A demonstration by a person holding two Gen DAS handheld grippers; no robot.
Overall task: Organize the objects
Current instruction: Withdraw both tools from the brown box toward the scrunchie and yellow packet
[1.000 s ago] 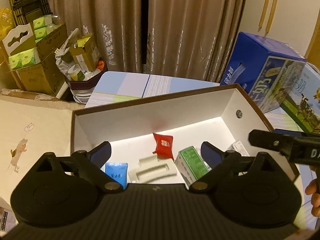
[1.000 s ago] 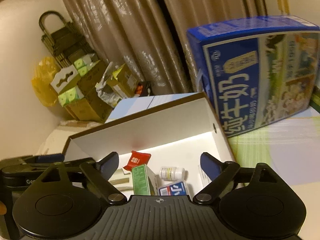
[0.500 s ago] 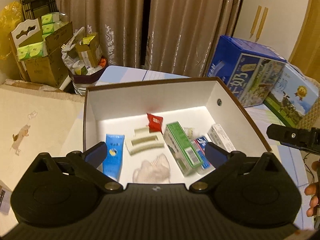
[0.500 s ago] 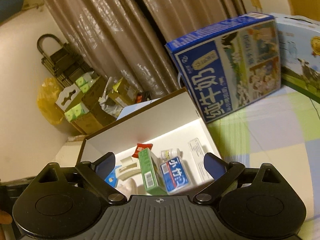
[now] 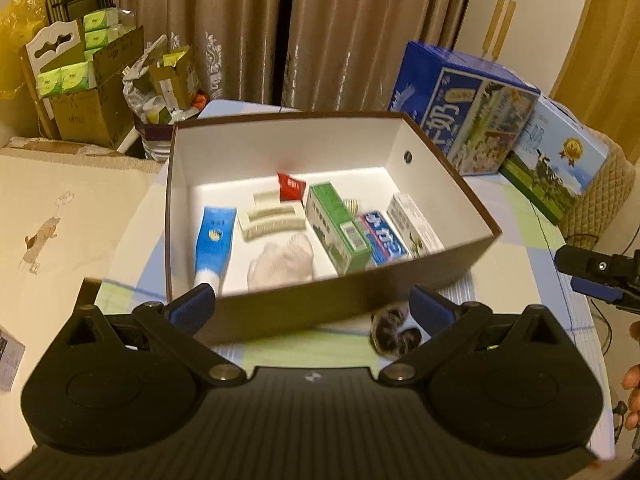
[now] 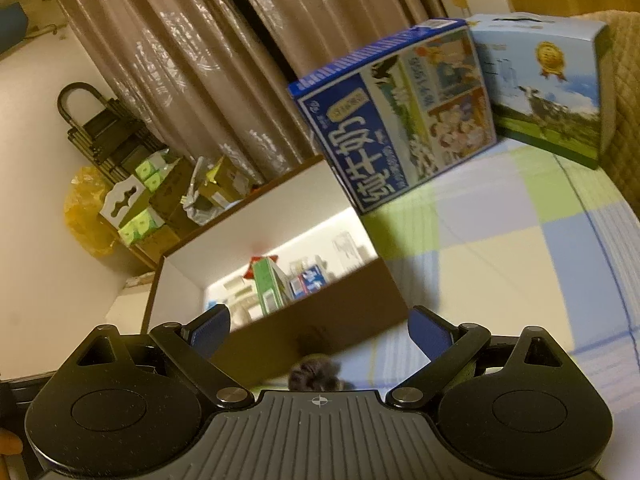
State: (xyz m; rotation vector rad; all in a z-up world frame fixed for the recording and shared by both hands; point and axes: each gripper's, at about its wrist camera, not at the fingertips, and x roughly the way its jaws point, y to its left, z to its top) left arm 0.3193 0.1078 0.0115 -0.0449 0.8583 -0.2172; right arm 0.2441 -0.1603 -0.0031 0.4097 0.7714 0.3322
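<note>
Left wrist view: a small dark grey-and-white furry bundle [image 5: 394, 330], blurred and of uncertain kind, is seen lying on the table just outside the near wall of the brown cardboard box with white lining [image 5: 344, 304], toward its right corner. It is taken to be the last loose thing to be put away. From the left tongs [image 5: 314, 306] it lies slightly right of centre, close beside the right finger and between the spread fingers. From the right tongs [image 6: 318, 330] it lies dead ahead and very near, its top just showing above the tool body as a dark tuft [image 6: 316, 374]. Its long axis cannot be told. Both pairs of tongs are spread wide and nothing is held in either. The right tongs are judged the better placed, though the two are nearly equal.

The table is covered by a cloth of pale blue, green and white checks [image 6: 500, 248]. Inside the box a blue tube [image 5: 214, 242], a white knitted cloth [image 5: 284, 262], a green carton [image 5: 336, 226] and a blue-and-red toothpaste carton [image 5: 382, 238] are already laid. Brown curtains [image 5: 240, 20] and a blue milk carton case [image 6: 400, 116] are seen at the far side.
</note>
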